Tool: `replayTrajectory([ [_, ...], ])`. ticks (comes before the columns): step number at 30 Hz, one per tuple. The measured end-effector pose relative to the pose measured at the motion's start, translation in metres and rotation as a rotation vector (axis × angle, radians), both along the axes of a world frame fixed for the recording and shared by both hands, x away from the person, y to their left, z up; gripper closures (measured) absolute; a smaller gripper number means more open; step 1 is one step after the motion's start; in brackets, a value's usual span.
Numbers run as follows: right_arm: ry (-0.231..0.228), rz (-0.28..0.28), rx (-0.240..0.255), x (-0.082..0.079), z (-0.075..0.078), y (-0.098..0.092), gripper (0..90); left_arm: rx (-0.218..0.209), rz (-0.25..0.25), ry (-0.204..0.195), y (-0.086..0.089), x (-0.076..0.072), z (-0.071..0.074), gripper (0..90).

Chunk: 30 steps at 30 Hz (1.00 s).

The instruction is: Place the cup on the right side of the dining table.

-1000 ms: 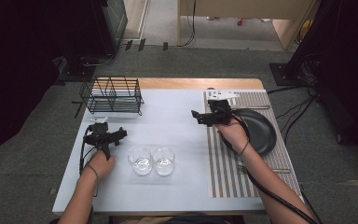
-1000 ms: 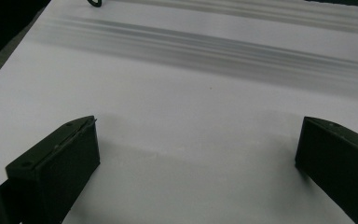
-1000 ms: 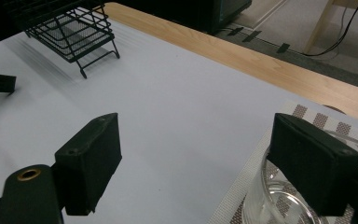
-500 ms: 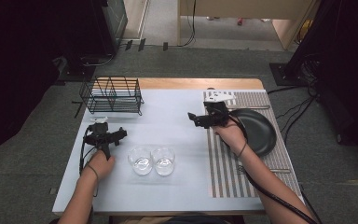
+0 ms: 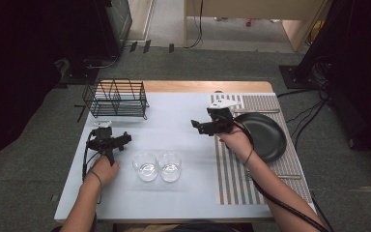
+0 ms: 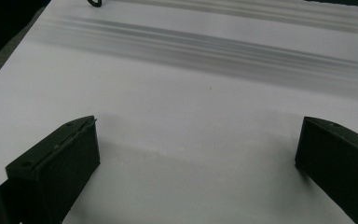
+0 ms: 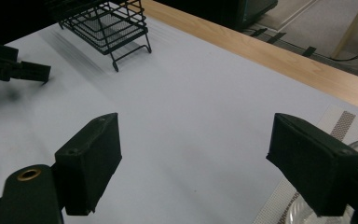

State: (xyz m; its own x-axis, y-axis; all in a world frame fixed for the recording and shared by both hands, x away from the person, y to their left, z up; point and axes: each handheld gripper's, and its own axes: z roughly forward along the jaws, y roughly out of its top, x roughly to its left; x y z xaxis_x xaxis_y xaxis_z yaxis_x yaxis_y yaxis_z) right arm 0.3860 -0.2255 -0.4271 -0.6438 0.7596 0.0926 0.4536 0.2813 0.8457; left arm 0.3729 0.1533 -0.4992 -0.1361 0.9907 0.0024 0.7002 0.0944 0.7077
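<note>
At the lower middle of the high view: two empty glasses between two idle grippers.
Nearest the bottom edge, the glasses stand touching on the white table. Left of them the left gripper has its jaws released, gripping nothing. At right centre the right gripper is likewise spread and empty, just beside the black plate on the striped placemat. Farther, upper left, stands the wire rack.

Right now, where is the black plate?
In the high view the black plate lies on the striped placemat at the table's right side, just behind the right gripper.
</note>
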Motion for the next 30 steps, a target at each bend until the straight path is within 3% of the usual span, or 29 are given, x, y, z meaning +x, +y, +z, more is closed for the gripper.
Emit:
replayTrajectory([
  [30, 0.015, 0.069, -0.022, -0.005, -0.022, 0.02, 16.9, 0.0, 0.0, 0.0, 0.0, 0.0, 0.0, 0.0],
])
